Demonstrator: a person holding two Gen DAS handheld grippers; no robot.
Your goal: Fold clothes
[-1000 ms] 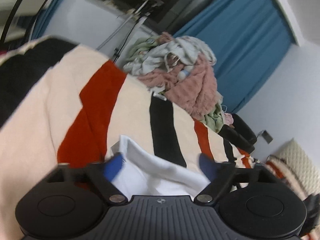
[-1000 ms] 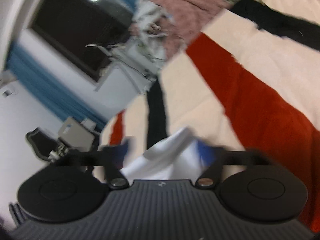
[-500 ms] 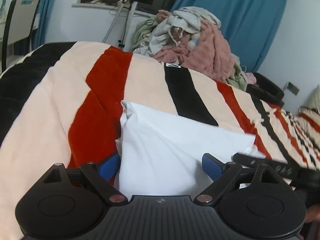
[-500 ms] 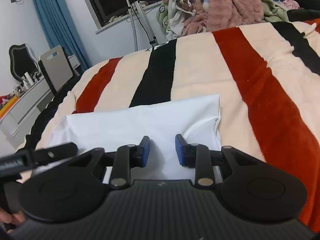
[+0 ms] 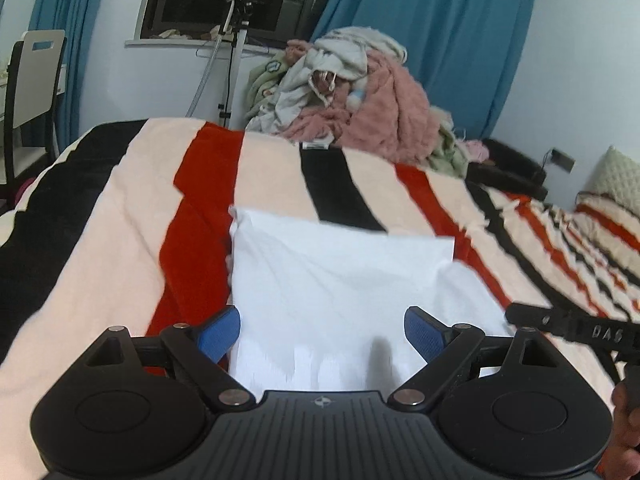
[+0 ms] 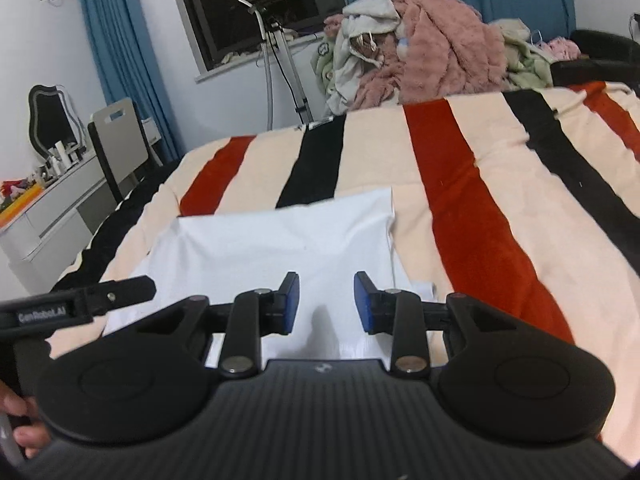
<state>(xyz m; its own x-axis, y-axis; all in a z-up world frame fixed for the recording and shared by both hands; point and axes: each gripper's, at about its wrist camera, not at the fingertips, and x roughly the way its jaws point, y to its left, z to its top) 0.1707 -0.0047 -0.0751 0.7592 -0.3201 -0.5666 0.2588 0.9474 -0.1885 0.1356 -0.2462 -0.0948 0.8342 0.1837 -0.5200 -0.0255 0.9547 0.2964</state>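
Observation:
A white garment (image 5: pixel 340 276) lies folded into a flat rectangle on the striped blanket (image 5: pixel 120 240). My left gripper (image 5: pixel 322 332) hovers over its near left part, jaws wide open, blue pads clear of the cloth. In the right wrist view the same garment (image 6: pixel 272 240) lies under my right gripper (image 6: pixel 326 300), whose jaws stand partly apart and are opening a little. No cloth is pinched between them. One finger of the other gripper shows at the edge of each view.
A heap of unfolded clothes (image 5: pixel 360 104), pink and grey, is piled at the bed's far end. Beyond it are a metal stand (image 5: pixel 232 40) and blue curtains. A chair (image 6: pixel 120 140) and a dresser (image 6: pixel 48 208) stand at the left; a pillow (image 5: pixel 616 176) lies at the right.
Both grippers have rolled back to level and drawn away from the white garment, which now lies flat and folded. The right jaws went from wide to narrow.

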